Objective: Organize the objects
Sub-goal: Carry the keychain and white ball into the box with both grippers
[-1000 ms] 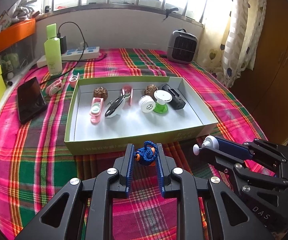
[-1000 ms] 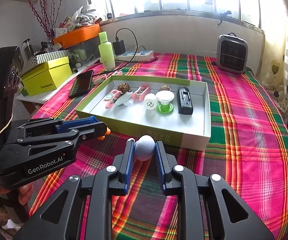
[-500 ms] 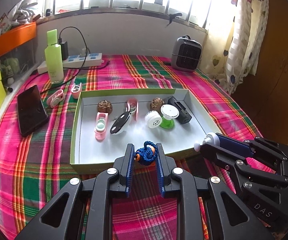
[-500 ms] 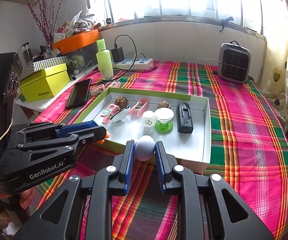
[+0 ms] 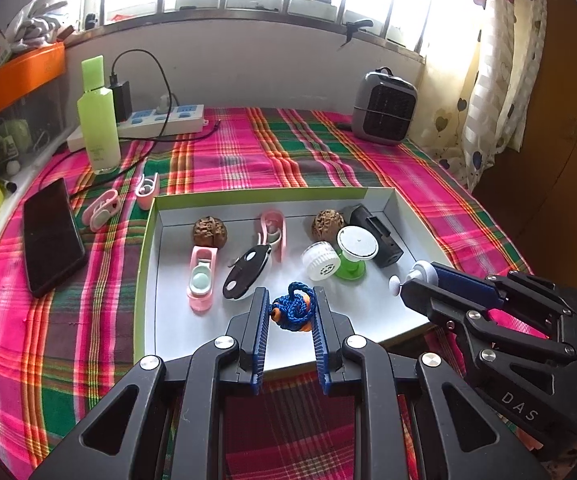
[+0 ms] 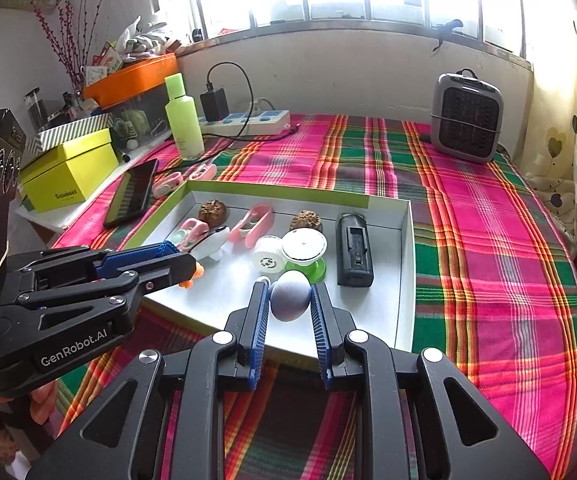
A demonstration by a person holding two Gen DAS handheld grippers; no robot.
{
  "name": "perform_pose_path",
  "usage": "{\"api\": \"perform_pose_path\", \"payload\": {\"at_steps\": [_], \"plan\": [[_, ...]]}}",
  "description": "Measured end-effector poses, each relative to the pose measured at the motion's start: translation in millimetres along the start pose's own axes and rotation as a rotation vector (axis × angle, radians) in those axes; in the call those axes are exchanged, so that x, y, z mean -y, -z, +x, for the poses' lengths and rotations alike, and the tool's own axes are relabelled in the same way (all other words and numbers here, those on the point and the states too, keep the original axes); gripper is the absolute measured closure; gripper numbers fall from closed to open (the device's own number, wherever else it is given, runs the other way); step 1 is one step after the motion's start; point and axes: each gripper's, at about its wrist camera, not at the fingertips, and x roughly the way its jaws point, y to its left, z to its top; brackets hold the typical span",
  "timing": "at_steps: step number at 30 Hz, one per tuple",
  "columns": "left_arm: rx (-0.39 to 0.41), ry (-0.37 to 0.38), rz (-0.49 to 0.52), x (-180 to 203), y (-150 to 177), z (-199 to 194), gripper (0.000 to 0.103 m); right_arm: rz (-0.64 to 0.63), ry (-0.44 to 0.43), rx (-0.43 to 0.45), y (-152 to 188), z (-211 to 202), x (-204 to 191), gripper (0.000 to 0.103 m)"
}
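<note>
Careful: your left gripper [image 5: 291, 312] pinching the blue cord knot [image 5: 290, 312] and right gripper [image 6: 288, 300] pinching the grey egg-shaped ball [image 6: 289, 295] over the tray [image 5: 146, 264] could let the ball roll into the green suction cup [image 6: 312, 268] on release.

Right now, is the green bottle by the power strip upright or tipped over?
Upright. The green bottle stands on its base on the plaid cloth, cap pointing up, in front of the power strip.

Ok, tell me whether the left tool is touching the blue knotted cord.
Touching. The left wrist view shows the left tool with both blue pads pressed against the blue knotted cord, held above the white box.
</note>
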Motion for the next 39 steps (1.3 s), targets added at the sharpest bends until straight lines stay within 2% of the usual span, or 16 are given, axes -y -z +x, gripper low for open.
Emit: {"api": "perform_pose_path", "payload": {"at_steps": [20, 39], "plan": [[-0.064, -0.008, 0.012, 3, -7, 37, 0.084, 0.013, 0.017, -0.091, -4, 33, 15, 0.08], [-0.1, 0.005, -0.001, 1, -6, 48, 0.084, 0.012, 0.027, -0.121, -3, 41, 19, 0.08]]}}
